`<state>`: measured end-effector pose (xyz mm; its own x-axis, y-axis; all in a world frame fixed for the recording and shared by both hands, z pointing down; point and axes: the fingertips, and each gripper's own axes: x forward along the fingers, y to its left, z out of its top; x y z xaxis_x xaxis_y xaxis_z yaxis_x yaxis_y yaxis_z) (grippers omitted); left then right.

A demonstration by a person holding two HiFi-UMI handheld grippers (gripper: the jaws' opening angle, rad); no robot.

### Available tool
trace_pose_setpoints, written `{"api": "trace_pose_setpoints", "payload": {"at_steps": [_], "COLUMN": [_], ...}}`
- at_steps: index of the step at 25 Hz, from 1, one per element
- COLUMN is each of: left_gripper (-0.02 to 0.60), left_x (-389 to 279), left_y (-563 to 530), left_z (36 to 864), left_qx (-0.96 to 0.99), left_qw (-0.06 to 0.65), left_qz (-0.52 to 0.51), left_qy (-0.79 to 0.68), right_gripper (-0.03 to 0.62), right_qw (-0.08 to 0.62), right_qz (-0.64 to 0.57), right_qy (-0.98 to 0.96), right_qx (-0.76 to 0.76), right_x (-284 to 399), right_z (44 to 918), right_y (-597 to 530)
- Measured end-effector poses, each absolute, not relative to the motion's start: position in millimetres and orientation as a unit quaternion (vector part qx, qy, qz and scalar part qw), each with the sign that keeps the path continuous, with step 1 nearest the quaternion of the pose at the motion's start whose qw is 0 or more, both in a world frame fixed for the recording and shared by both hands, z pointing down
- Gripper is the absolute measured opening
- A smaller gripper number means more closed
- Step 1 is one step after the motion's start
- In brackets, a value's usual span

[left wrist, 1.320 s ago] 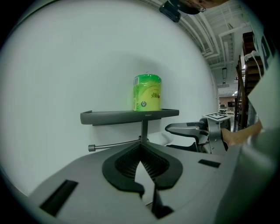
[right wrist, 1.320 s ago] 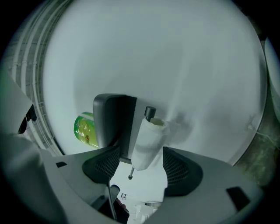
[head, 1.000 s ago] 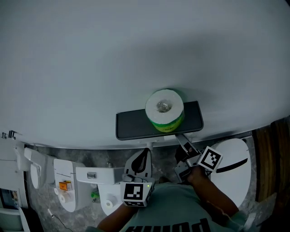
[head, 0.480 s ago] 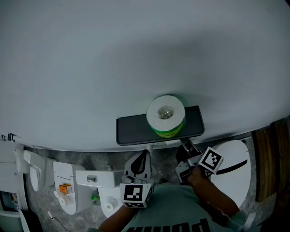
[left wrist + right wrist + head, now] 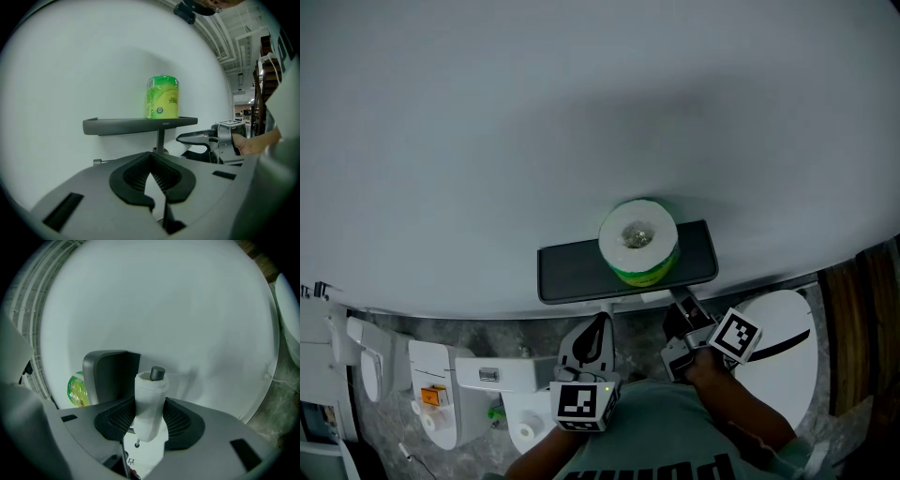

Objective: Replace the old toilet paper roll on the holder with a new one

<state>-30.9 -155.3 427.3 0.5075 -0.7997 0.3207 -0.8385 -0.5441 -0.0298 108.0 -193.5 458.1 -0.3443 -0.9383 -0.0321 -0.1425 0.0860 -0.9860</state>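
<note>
Jaws of the right gripper (image 5: 150, 420), just closing, are pinching the old roll (image 5: 151, 394) on its bar (image 5: 157, 372) under the shelf (image 5: 572, 272). The new roll (image 5: 638, 240) is standing above. The left gripper (image 5: 151, 157) is hanging shut, empty.

A green toilet roll (image 5: 639, 241) is standing on a dark shelf (image 5: 572, 272). The left gripper (image 5: 600, 324) and right gripper (image 5: 680, 303) are pointing under it, and the right one's jaws have just been closing.

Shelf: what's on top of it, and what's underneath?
On the shelf stands a green-wrapped roll. Underneath, the thin old roll sits on the holder rod, covering most of it.
</note>
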Motion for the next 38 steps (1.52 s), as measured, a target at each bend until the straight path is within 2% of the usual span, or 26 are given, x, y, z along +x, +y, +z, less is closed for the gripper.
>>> {"api": "trace_pose_setpoints", "payload": {"at_steps": [14, 38], "left_gripper": [0.006, 0.006], "left_x": [-15.1, 55.5], "left_y": [-150.6, -147.4], "left_z": [428.9, 437.0], "left_qx": [0.87, 0.894], "left_qw": [0.068, 0.079], "left_qz": [0.153, 0.142], "left_qy": [-0.464, -0.418], "right_gripper": [0.19, 0.189], "right_qw": [0.4, 0.406], "right_qz": [-0.514, -0.461], "right_qy": [0.608, 0.599], "right_qx": [-0.454, -0.514], "right_x": [143.8, 234.2], "right_z": [462.0, 450.0], "right_y": [-185.2, -152.0]}}
